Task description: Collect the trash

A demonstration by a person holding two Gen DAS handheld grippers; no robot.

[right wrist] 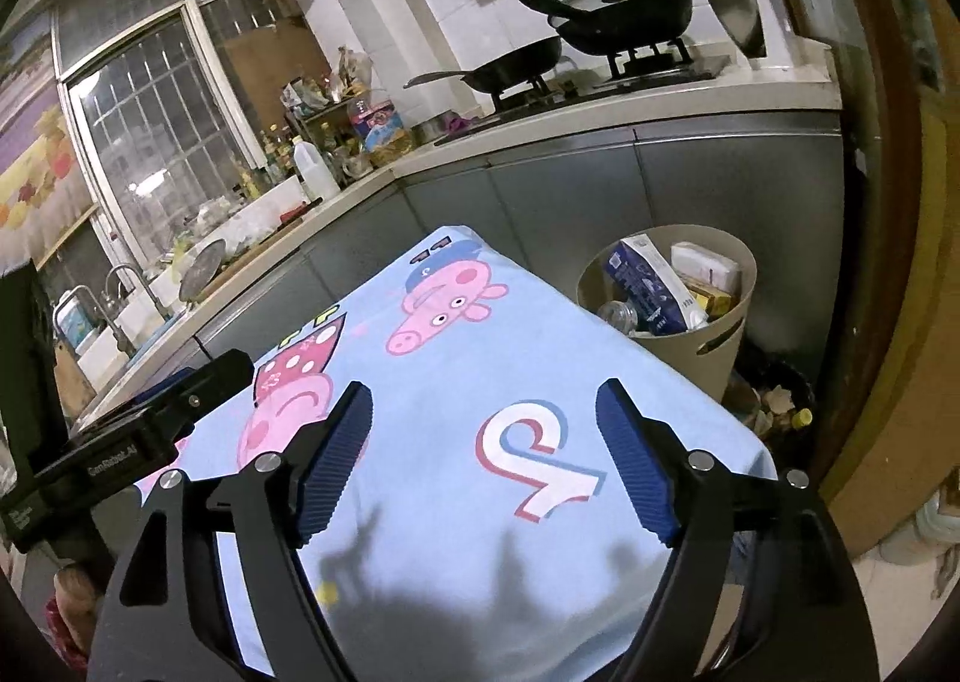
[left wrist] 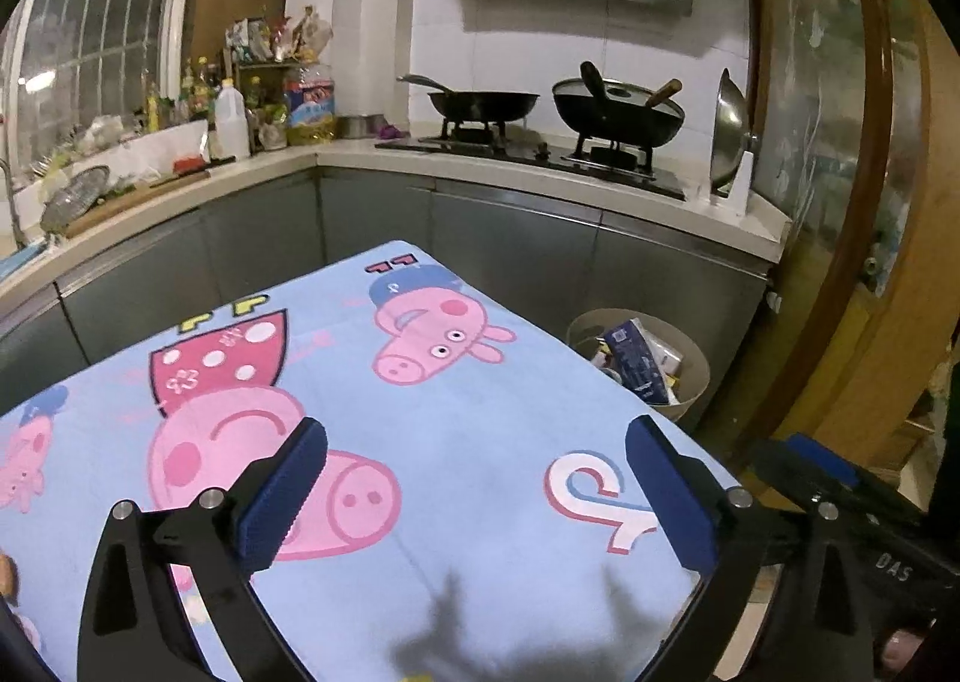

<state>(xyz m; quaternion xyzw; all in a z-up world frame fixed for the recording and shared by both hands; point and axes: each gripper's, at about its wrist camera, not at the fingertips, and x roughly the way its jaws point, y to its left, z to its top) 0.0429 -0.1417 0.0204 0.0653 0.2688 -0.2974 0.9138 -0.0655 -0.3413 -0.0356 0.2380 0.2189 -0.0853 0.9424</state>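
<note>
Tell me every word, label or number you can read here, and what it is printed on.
"DAS": on the black body of the other hand-held gripper, left wrist view.
"GenRobot.AI", roughly; small and partly blurred: on the black gripper body, right wrist view.
Large outlined letters on the blue cartoon tablecloth: upside down, not surely readable.
Blue package in the trash bin: print too small.
Oil bottle label on the counter: blurred.

Beige round plastic waste bin (left wrist: 690,376) partly hidden behind blue cartoon-print tablecloth (left wrist: 480,412); bin contents' labels (right wrist: 651,286) unreadable; tablecloth's near edge cut off.
</note>
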